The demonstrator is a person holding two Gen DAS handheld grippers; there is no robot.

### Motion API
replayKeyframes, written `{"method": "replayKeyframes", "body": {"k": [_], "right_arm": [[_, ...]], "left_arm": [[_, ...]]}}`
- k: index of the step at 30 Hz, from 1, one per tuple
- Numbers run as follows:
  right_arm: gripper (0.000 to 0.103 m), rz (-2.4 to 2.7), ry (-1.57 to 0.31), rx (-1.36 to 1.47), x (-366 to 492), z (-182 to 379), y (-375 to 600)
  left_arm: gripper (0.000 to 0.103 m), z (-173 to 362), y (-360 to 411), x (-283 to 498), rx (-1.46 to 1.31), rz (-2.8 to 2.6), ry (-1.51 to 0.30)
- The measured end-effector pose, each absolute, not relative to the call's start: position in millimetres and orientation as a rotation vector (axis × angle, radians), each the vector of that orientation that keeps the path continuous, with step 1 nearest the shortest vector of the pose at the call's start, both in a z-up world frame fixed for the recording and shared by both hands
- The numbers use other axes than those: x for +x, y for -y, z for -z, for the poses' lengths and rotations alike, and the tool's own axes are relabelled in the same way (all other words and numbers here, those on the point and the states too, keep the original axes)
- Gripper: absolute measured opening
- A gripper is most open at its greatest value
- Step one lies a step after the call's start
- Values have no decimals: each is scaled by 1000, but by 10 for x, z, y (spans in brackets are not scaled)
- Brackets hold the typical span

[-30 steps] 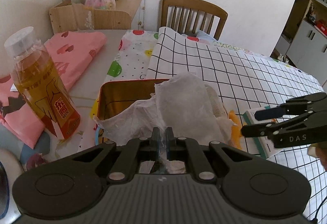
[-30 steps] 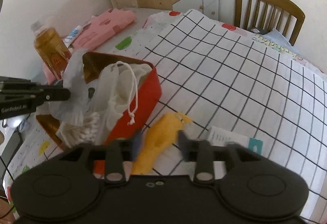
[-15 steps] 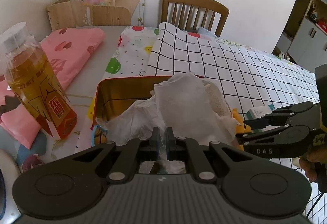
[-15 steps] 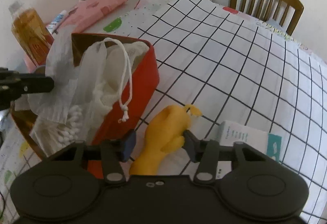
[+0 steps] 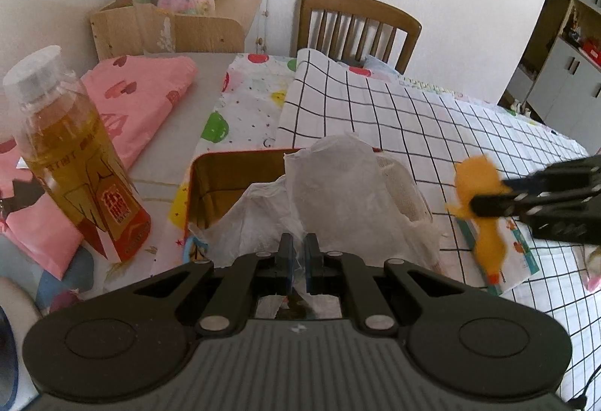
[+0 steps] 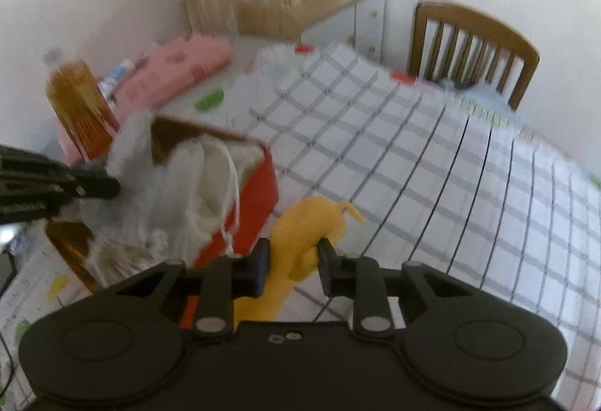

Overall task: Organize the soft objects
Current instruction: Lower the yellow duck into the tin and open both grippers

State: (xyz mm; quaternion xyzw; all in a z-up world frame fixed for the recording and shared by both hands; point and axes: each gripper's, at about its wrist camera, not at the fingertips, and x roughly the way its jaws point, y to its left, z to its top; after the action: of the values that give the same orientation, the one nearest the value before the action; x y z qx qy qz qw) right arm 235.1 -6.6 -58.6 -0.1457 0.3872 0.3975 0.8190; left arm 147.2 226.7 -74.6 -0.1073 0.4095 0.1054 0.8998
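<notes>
Between the right tongs (image 6: 293, 259), pinched, hangs the yellow toy (image 6: 311, 227).

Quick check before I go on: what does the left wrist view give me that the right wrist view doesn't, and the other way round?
Only the left wrist view: the yellow rubber chicken hanging clear of the checked cloth, the flat teal packet beneath it, and the left gripper pinching a plastic bag.
Only the right wrist view: the right gripper, whose jaws have just been closing, squeezing the chicken, plus a white drawstring over the red tin.
Both: the tin, bottle, pink cloth, chair.
</notes>
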Motion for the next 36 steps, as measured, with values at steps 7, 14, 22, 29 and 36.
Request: {"method": "replayKeyframes", "body": {"k": [7, 14, 22, 29, 36], "right_arm": [[26, -962, -802, -271, 2240, 274, -174], [26, -1020, -817, -323, 2095, 414, -573], [26, -1012, -841, -392, 2033, 655, -748], [27, -996, -848, -399, 2055, 746, -713], [31, -1020, -834, -343, 2046, 691, -608]], "left_arm": [[6, 648, -2343, 1495, -226, -219, -833], [6, 764, -2387, 1518, -236, -234, -873], [6, 874, -2399, 1511, -270, -240, -890], [7, 945, -2366, 1544, -274, -239, -912], [65, 883, -2351, 1472, -282, -248, -880]]}}
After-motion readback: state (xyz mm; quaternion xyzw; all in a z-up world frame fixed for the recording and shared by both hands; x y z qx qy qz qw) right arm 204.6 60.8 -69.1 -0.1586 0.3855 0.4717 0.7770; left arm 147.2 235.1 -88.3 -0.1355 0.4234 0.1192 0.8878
